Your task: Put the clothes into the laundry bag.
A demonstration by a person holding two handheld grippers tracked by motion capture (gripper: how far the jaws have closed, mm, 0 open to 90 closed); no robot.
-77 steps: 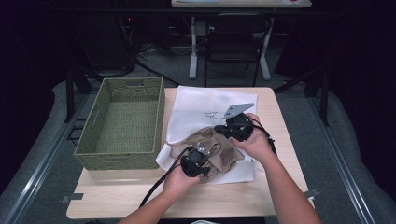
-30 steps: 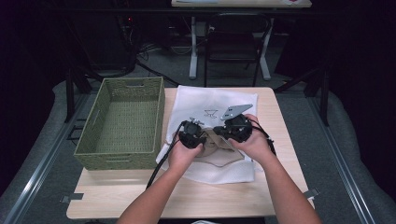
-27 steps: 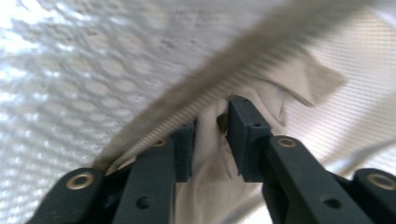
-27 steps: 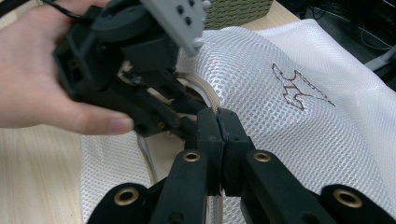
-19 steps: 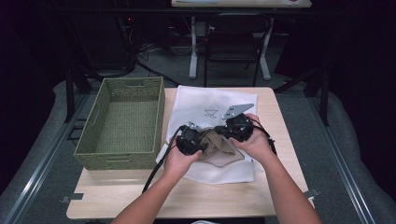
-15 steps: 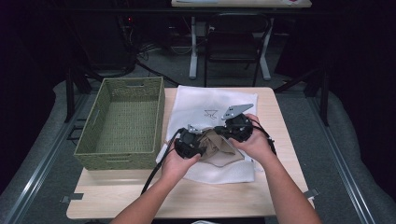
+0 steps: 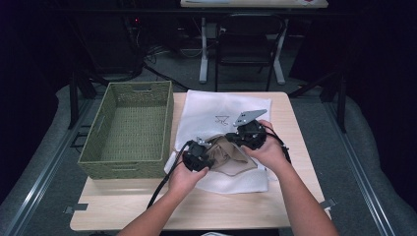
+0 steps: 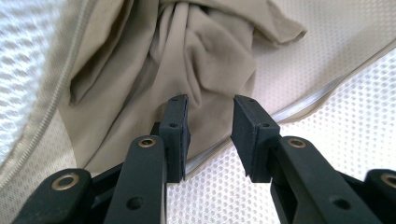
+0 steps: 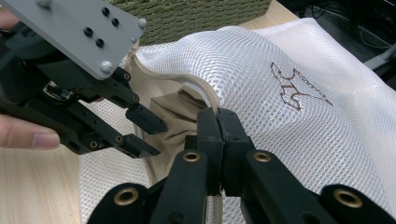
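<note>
We hold the white mesh zip bag open mid-table, right gripper clamped on its zipper rim; left gripper, jaws apart and just closing, empty, over the half-stuffed crumpled beige cloth garment; zipping remains.

Your left gripper faces bag mouth: bunched beige cloth blocks way in. Right gripper clamps zipper edge of mesh bag, lifting it just above. Woven basket walls your left side. Bare worktop along near edge gives passing room.
</note>
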